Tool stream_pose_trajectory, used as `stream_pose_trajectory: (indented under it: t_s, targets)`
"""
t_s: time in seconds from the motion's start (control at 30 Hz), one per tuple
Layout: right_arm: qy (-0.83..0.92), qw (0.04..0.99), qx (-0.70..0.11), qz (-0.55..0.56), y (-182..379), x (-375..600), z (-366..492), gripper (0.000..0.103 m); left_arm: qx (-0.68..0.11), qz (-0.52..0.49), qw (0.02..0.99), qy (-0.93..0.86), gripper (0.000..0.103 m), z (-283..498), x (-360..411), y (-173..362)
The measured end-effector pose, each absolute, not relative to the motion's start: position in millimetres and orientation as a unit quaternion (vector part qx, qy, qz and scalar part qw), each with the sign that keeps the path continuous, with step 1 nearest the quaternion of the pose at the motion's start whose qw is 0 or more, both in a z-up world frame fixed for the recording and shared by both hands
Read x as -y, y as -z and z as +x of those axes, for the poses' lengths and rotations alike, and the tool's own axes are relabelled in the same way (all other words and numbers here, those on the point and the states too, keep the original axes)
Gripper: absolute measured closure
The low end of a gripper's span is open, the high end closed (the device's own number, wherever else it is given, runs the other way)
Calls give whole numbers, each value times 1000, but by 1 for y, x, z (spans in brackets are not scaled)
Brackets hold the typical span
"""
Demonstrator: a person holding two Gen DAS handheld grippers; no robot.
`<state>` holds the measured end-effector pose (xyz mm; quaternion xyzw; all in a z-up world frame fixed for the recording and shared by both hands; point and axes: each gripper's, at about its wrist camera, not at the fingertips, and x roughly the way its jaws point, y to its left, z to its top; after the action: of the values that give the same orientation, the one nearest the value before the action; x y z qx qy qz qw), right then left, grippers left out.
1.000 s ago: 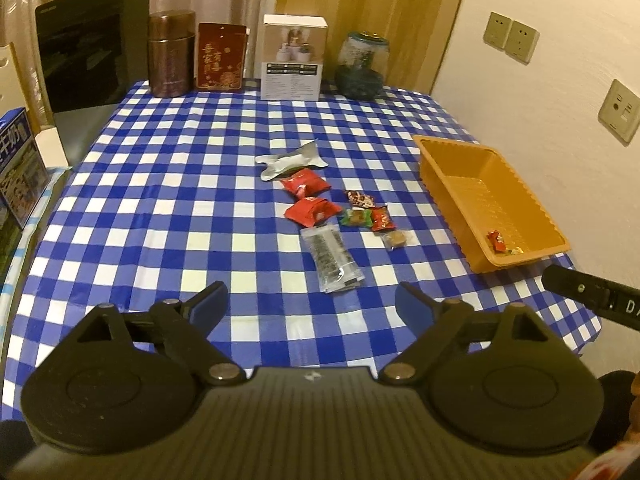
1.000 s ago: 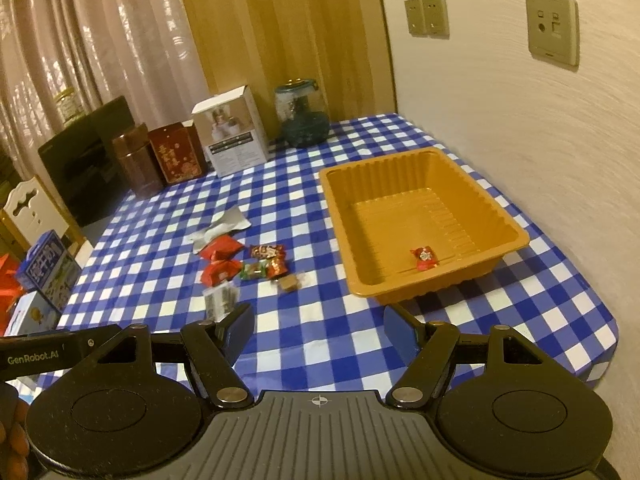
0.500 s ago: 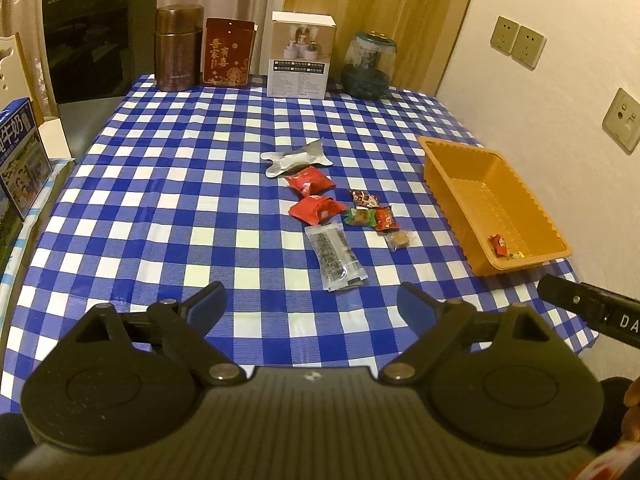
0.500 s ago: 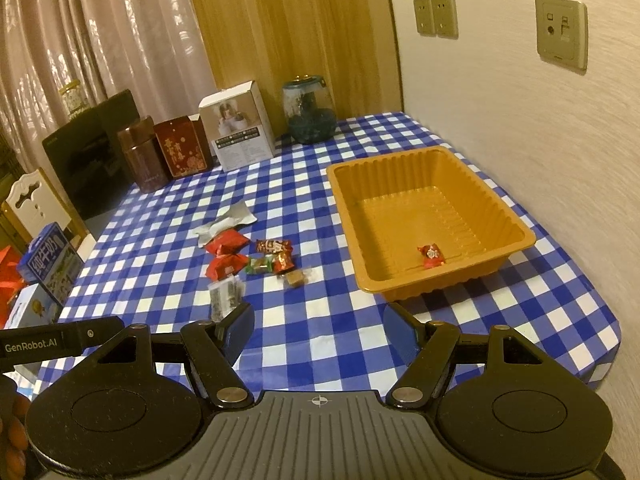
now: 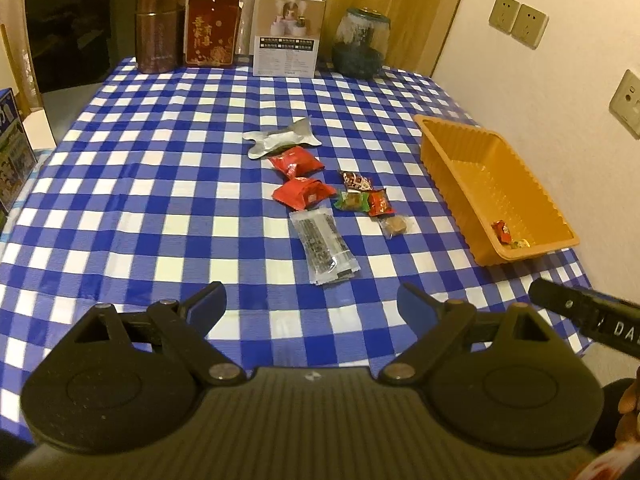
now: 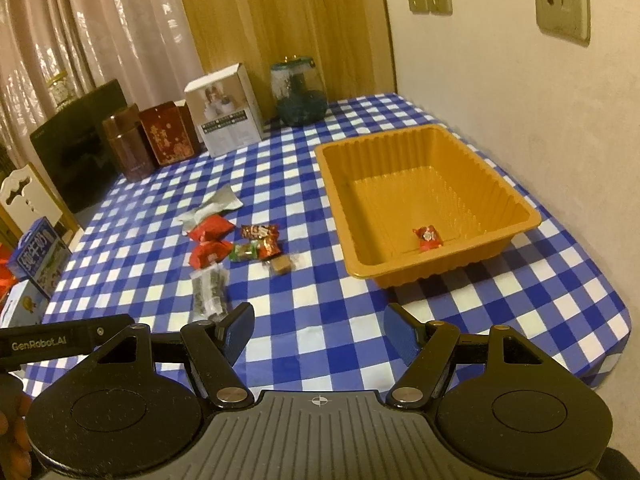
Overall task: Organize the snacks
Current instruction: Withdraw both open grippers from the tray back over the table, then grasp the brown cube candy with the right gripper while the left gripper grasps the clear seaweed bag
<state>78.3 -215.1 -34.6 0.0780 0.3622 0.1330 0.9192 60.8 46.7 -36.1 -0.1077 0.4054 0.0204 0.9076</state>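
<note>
An orange tray stands at the table's right side with a red candy inside. Several snacks lie in the middle of the table: two red packets, a silver packet, a clear dark bar packet, small wrapped candies and a brown candy. My left gripper is open and empty, above the table's near edge, short of the bar packet. My right gripper is open and empty, near the front edge.
A brown canister, a red box, a white box and a glass jar line the table's far edge. A dark screen and cartons stand left of the table. A wall runs along the right.
Both grippers have drifted slightly forward and lower toward the table. Both stay open and empty. The snacks and tray have not moved.
</note>
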Motion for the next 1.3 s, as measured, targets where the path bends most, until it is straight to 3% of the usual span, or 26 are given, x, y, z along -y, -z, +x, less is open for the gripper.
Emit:
stream_pose_trajectory:
  t_s: [0.47,0.93,1.3]
  targets:
    - [-125,909,-388,83,77,205,110,32,-414,-128,901,-22,13,114,-45,79]
    - [-120,904,-401,86,109,198,134,32,-423,-119,898,-17,24,162,-36,115]
    - [-130,898,-412,83,121,186,144,32,-428,-106,898,-4,63,176,-36,127]
